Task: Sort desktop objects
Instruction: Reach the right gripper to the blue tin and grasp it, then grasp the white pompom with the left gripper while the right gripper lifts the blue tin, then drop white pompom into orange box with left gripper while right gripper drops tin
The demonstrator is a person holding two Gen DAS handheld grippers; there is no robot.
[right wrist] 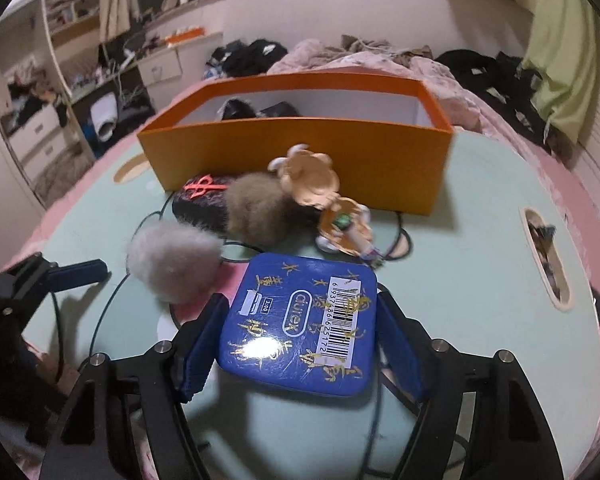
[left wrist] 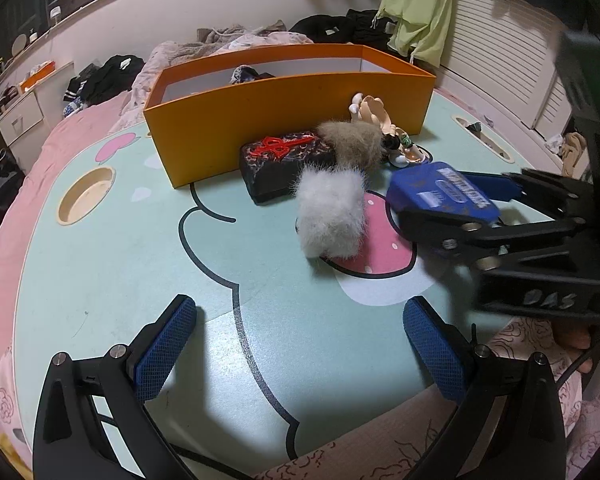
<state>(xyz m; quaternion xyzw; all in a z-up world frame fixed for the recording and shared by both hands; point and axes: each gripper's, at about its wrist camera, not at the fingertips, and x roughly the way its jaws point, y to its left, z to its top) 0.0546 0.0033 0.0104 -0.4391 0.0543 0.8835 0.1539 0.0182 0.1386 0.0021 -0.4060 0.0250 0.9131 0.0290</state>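
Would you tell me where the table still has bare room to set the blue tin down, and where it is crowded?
Free: the mint stretch between the left gripper and the white fluffy ball, and the table right of the figurine. Crowded: along the orange box front, where the black case, brown fluffy ball and figurine cluster. The right gripper holds the blue tin.

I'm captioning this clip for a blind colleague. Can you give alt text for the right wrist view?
The right gripper holds a blue tin between its pads above a mint table. Beyond lie a white pom-pom, a brown one, a black case, a figurine and an orange box.
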